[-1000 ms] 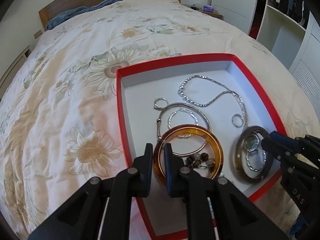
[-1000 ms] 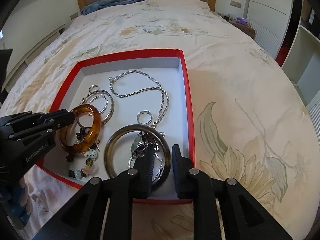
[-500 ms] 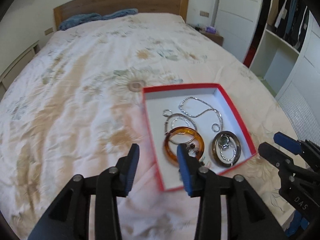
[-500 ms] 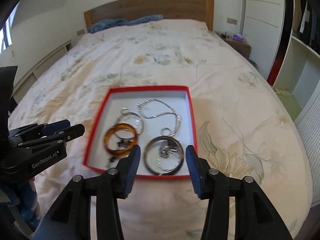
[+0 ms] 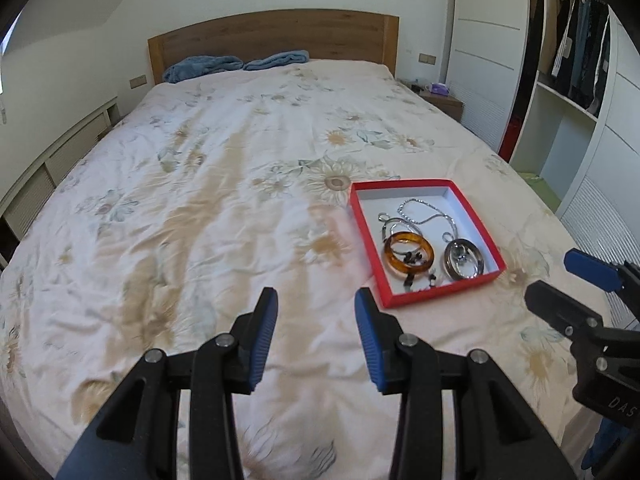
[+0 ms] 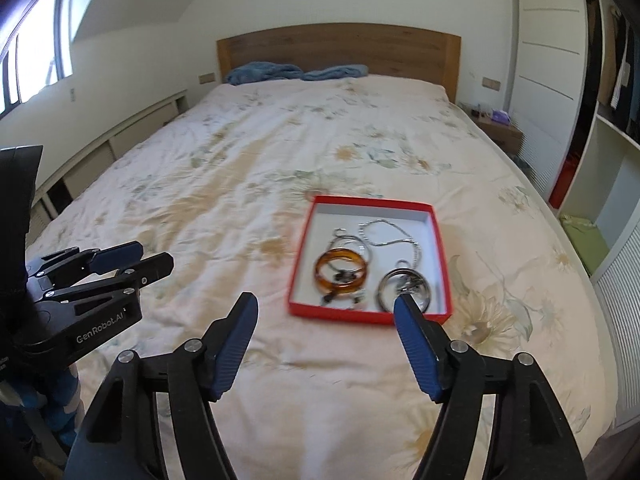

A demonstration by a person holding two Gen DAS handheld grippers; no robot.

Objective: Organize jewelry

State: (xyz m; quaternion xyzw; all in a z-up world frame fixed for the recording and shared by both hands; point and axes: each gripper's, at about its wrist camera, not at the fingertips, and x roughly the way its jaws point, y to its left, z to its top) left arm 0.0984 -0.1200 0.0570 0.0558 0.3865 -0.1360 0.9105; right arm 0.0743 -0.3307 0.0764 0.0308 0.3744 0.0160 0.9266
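Observation:
A red box point(image 5: 362, 226) point(image 6: 440, 240) with a white inside lies on the bed. In it are an amber bangle point(image 5: 428, 258) point(image 6: 320, 276), a dark bangle point(image 5: 479, 258) point(image 6: 383, 284), a silver chain necklace point(image 5: 420, 216) point(image 6: 396, 240), silver rings and small beads. My left gripper point(image 5: 316, 304) is open and empty, held back from the box, to its left. My right gripper point(image 6: 325, 310) is open wide and empty, near the box's front edge. Each gripper shows in the other's view: the right one point(image 5: 560, 280) and the left one point(image 6: 136, 262).
The bed point(image 5: 200, 208) has a floral cover, a wooden headboard point(image 5: 272, 40) and blue towels point(image 5: 236, 62) at the far end. White wardrobes and open shelves point(image 5: 560, 80) stand on the right. A low cabinet point(image 6: 120, 136) runs along the left wall.
Both grippers have pulled back and up from the box and opened from shut to wide. The jewelry lies in the box as before.

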